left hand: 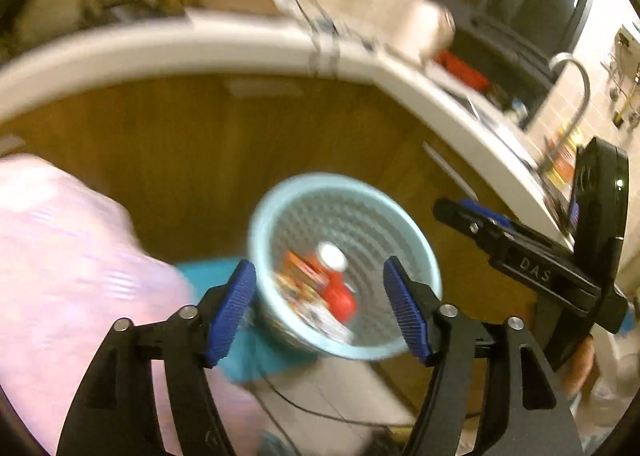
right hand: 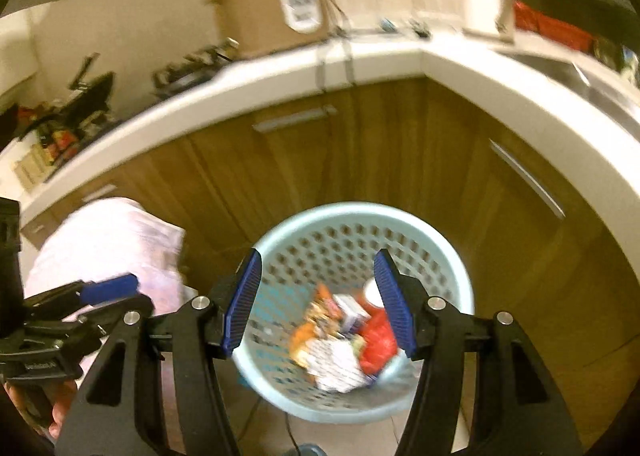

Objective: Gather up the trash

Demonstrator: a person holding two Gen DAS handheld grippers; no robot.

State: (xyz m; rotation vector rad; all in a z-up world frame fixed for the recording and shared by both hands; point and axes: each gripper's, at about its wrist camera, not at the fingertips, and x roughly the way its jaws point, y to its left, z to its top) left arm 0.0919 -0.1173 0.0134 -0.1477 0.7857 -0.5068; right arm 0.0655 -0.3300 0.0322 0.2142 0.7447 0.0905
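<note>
Both tools empty. Left tool (left hand: 320, 310) has its jaws spread wide, nothing between the blue pads. Right tool (right hand: 318, 302) is the same: wide open, holding nothing. Each one shows at the edge of the other's camera, also with nothing in it.

Just past both sets of fingertips, low on the floor, sits the light blue perforated basket (right hand: 448, 256). Trash is already inside it: a red bottle (right hand: 378, 340) with a white cap, orange snack wrappers (right hand: 316, 320) and crumpled white paper (right hand: 340, 370), all piled at the bottom. My read: a drop has been made and the next piece is pending, though no loose trash outside the basket is clearly visible; both views are motion-blurred.

To do the step well: slow down so the views sharpen, locate the next item, approach with jaws wide as they are now, and close only once the item sits squarely between the pads. Keep the two tools apart to avoid a clash. Release right above the basket mouth, not from the side, since the rim is narrow.

Left of the basket is a pink-white bundle (right hand: 108, 244), bag or cloth, can't tell which. Something teal (left hand: 208, 276) lies between it and the basket.

Behind: brown wood cabinets (right hand: 360, 159) with bar handles, under a white table (right hand: 280, 67) that wraps the corner. On it a cardboard box (right hand: 256, 3), clutter far left, a sink with faucet (left hand: 576, 95) far right. Tiled wall beyond.
</note>
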